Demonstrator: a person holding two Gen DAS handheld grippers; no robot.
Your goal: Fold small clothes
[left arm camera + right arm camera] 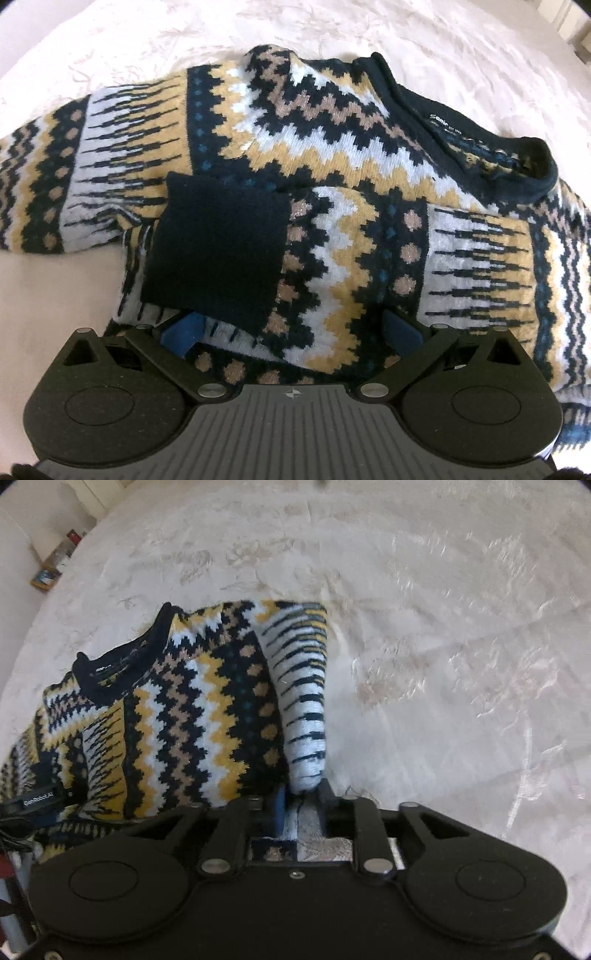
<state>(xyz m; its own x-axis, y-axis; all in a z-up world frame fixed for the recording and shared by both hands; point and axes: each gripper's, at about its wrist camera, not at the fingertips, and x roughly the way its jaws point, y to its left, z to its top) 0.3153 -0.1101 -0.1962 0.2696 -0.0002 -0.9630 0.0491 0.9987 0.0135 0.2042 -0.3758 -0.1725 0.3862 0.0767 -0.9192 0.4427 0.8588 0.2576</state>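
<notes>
White lettering reading "Semir" is showing on the dark neck label (448, 123) inside the collar of the patterned sweater (295, 147); the smaller print beside it is staying too blurred to read. In the right wrist view, "GenRobot.AI" is showing in white on a dark tag (38, 800) at the near left edge. A small round cross mark (291, 394) is sitting on the ribbed body of the left gripper (291, 328).
</notes>
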